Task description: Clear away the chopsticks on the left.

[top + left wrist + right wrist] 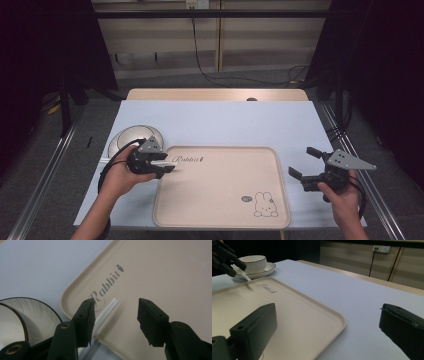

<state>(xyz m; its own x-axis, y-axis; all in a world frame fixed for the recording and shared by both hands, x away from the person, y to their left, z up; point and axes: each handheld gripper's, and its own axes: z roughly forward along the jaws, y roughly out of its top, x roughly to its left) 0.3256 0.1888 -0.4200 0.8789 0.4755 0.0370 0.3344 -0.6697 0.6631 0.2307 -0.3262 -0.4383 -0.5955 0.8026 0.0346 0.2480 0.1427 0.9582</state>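
Tray: the beige rabbit tray [220, 200] is seen nearest the person, bare, on the pale blue table [225, 120].
Right gripper: the right gripper [303, 161] is held at the tray's three o'clock, its jaws spread wide with nothing between them – best kept parked there.
Left gripper: the left gripper [116, 320] is poised over the tray's ten o'clock corner, its jaws parted and clamped on nothing.
White stick: a thin white stick [106, 311] is seen slanting across the tray rim, just beside one jaw – contact cannot be told.
Advice: the stick should be centred between the pads before closing, lest it be nudged aside.
Cup and saucer: the cup [253, 263] on its saucer [265, 270] is seen farther off at ten o'clock and should be cleared.
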